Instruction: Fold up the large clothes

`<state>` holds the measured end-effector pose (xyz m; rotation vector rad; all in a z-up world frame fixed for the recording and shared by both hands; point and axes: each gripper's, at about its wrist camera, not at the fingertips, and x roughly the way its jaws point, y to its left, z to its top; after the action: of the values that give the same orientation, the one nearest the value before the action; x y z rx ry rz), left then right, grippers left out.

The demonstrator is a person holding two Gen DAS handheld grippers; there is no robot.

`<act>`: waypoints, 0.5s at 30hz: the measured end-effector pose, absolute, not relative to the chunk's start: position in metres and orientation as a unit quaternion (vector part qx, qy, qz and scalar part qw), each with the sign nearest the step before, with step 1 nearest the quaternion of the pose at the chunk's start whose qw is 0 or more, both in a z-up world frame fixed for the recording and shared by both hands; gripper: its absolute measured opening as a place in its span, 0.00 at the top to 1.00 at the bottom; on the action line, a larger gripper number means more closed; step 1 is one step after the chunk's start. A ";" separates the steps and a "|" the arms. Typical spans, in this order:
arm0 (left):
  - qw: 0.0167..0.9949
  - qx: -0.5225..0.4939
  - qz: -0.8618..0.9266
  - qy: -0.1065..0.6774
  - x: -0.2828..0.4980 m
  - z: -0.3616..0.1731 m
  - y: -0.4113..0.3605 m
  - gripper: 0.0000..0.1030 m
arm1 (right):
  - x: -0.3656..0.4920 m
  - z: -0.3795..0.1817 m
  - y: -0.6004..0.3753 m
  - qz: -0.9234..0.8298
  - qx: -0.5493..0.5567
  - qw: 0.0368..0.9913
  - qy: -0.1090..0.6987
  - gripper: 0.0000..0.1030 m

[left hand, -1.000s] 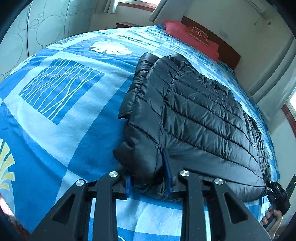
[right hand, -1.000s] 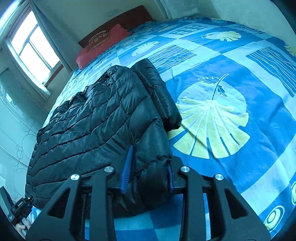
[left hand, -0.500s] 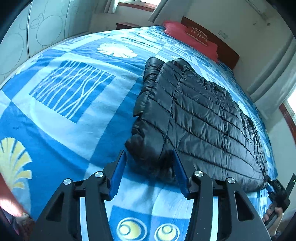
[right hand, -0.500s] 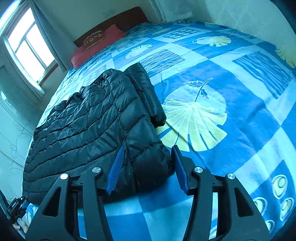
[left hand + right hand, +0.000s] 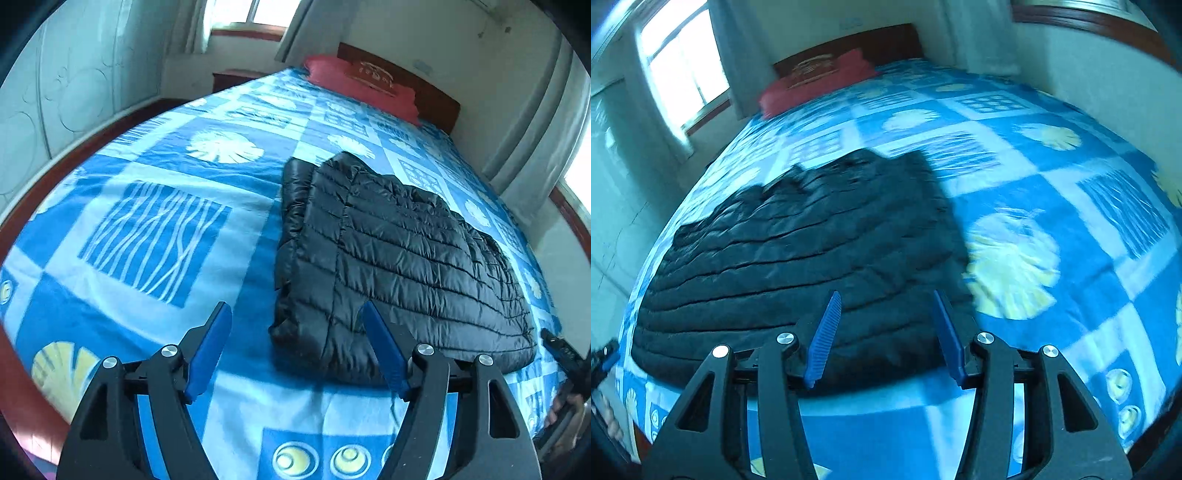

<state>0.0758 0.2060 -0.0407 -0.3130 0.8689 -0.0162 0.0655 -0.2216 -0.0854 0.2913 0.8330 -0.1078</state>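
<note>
Your left gripper (image 5: 297,314): spread wide, holding nothing.
Your right gripper (image 5: 886,302): same.
Jacket (image 5: 399,254): flat on bed (image 5: 155,236).

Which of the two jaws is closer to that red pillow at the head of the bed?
Cannot tell: left gripper and right gripper both hang open at the foot end by the black jacket, similarly far from the red pillow.

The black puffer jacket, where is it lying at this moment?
The black puffer jacket lies flat on the blue patterned bedspread, right of centre in the left wrist view, just ahead of the open left claw, with the red pillow far behind.
</note>
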 end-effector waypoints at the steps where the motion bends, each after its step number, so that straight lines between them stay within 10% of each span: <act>1: 0.893 -0.153 -0.009 0.424 0.084 -0.043 0.205 0.30 | 0.072 -0.087 -0.213 -0.040 0.139 0.902 0.408 0.51; 15: 0.887 -0.144 0.000 0.440 0.153 -0.055 0.205 0.29 | 0.191 -0.087 -0.112 0.034 0.083 0.906 0.413 0.63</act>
<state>0.1532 0.2048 -0.0551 -0.3000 0.9140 -0.0004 0.1914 -0.1118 -0.0871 0.1714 0.8533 0.0712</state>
